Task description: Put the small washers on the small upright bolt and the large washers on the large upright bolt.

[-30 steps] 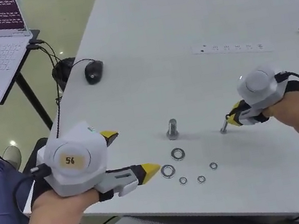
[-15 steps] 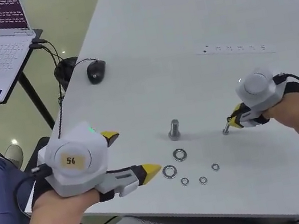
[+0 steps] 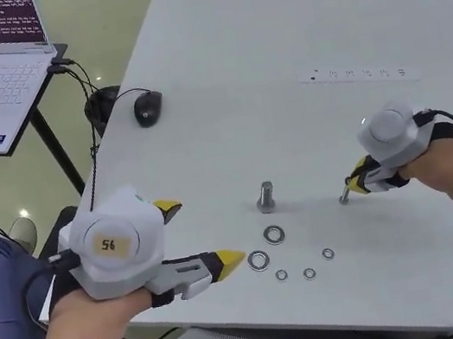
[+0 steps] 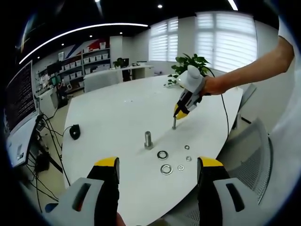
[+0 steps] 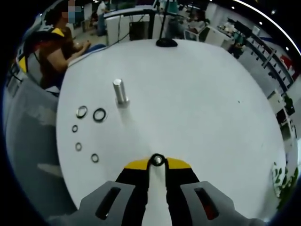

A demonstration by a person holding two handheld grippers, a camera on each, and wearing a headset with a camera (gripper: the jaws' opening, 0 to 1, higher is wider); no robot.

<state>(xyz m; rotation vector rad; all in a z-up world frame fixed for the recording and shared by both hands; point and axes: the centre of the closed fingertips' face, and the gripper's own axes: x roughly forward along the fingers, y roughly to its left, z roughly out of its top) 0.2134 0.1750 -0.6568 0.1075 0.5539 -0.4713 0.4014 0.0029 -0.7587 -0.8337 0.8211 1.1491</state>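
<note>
The right gripper (image 5: 157,165) is clenched on the small bolt (image 5: 158,160). Its own view looks straight down at the bolt's round head, pinched between the yellow tips. The head view gives the side instead: a thin silver shank standing upright on the white table (image 3: 275,47), to the right of the large bolt (image 3: 265,196) and apart from it.

The left gripper (image 4: 158,163) has its jaws released and spread wide, with nothing between them. In the head view it hangs over the table's near edge, to the near left of the large bolt.

There are two bolts and five washers. The two large washers (image 3: 274,234) lie flat just in front of the large bolt, on the person's side. The three small washers (image 3: 309,273) lie a little past them, nearer the table's edge and more to the right. All are thin silvery rings, none on a bolt. The large bolt is a thick silvery post, upright and bare.
</note>
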